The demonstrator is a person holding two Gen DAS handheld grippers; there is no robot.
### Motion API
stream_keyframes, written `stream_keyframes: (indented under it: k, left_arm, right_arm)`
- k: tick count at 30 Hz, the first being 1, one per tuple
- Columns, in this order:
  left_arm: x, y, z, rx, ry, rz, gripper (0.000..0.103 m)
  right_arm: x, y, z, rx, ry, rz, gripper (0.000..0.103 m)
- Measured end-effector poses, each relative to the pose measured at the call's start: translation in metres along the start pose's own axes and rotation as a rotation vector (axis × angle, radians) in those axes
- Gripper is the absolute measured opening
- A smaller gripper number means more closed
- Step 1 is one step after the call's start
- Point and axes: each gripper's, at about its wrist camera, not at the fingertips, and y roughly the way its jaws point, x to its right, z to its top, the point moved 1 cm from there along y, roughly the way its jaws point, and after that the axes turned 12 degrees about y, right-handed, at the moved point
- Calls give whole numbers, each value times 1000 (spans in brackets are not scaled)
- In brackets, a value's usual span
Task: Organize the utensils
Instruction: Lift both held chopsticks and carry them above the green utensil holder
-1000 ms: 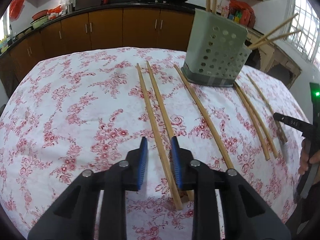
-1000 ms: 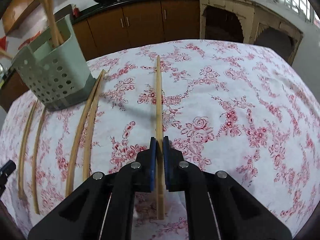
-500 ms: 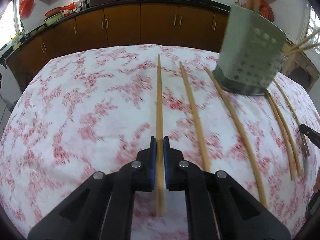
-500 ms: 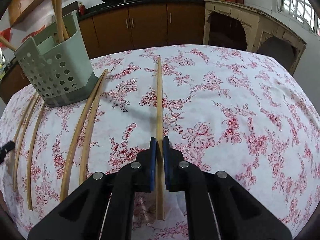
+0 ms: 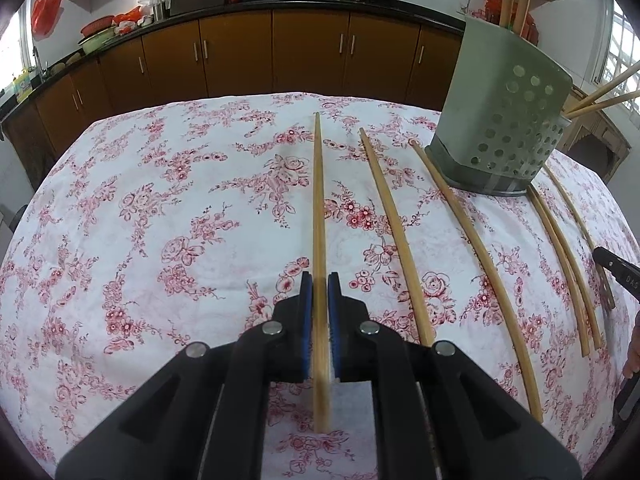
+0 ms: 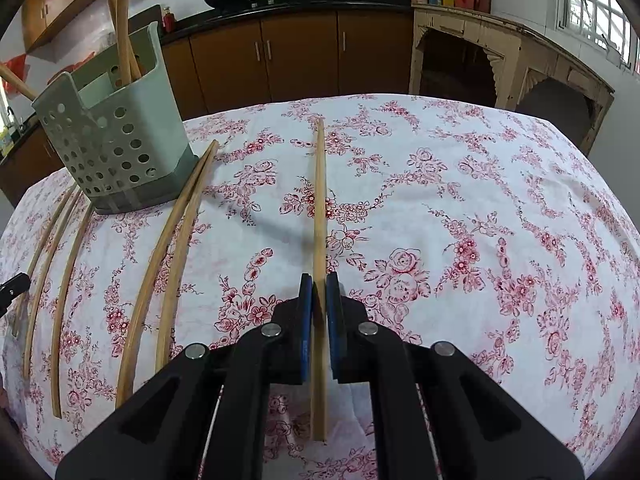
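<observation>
With a few chopsticks in the holder (image 6: 116, 148), both grippers' fingers clamp one chopstick each: left gripper (image 5: 319, 280), right gripper (image 6: 319, 280); five loose chopsticks (image 5: 394, 236) remain.

Chopsticks (image 5: 387, 216) on tablecloth (image 5: 160, 220), left of utensil holder (image 5: 504, 128)

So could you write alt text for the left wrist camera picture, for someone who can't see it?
The left gripper has its blue-padded jaws shut on a wooden chopstick that points away across a floral tablecloth. To its right lie more loose chopsticks and a green perforated utensil holder with chopsticks standing in it; brown kitchen cabinets run behind.
</observation>
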Motion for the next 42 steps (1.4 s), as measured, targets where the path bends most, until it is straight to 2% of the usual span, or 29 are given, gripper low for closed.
stream_keyframes:
  k: [19,28,31,35,42]
  left_arm:
    - [0,-3,-2,-1,-9,-1,10]
    - [14,-19,-21,-9,45,13,13]
    - [19,-19,-22,-15,66,37,10]
    - [20,-19,-20,-27,77,35,8]
    - [9,-51,-14,34,74,41,8]
  right_arm:
    - [-2,-3,-5,1,-7,-9,9]
    - [1,-8,-10,-2,-6,2,9]
    - [3,-8,-9,-7,9,20,9]
    - [7,-12,-9,-9,13,27,8]
    - [11,-52,2,84,36,76,8]
